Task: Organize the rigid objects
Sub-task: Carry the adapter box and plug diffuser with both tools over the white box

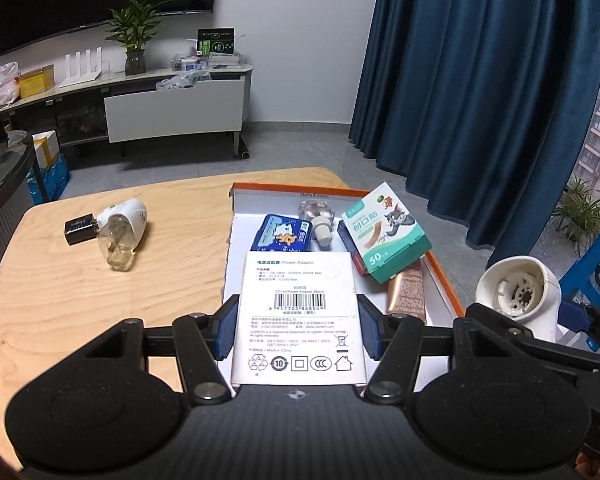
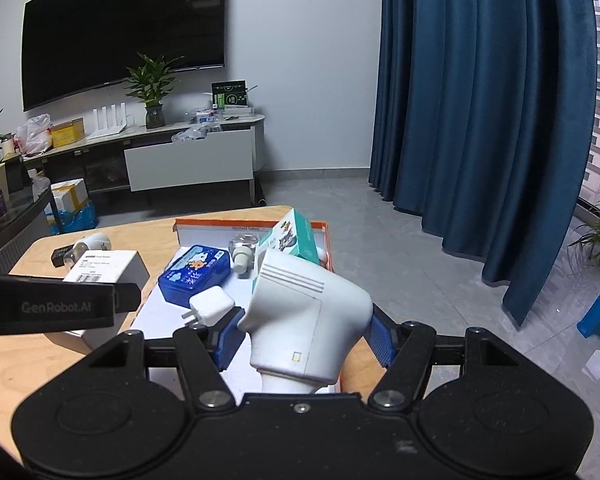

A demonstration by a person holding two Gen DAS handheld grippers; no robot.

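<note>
My left gripper [image 1: 298, 326] is shut on a white power adapter box [image 1: 300, 320] and holds it above the near left part of the orange-rimmed tray [image 1: 444, 280]. My right gripper [image 2: 306, 330] is shut on a white plug-in diffuser body [image 2: 308, 312], held over the tray's [image 2: 252, 222] near right side; it also shows in the left wrist view [image 1: 520, 292]. In the tray lie a blue tin [image 1: 282, 234], a small clear bottle [image 1: 320, 216], a bandage box [image 1: 386, 232] and a white charger [image 2: 210, 304].
On the wooden table [image 1: 80, 300] left of the tray lie a second diffuser with a glass bottle [image 1: 120, 236] and a black adapter [image 1: 80, 230]. A TV cabinet [image 1: 140, 100] stands at the far wall and blue curtains [image 1: 480, 100] hang at the right.
</note>
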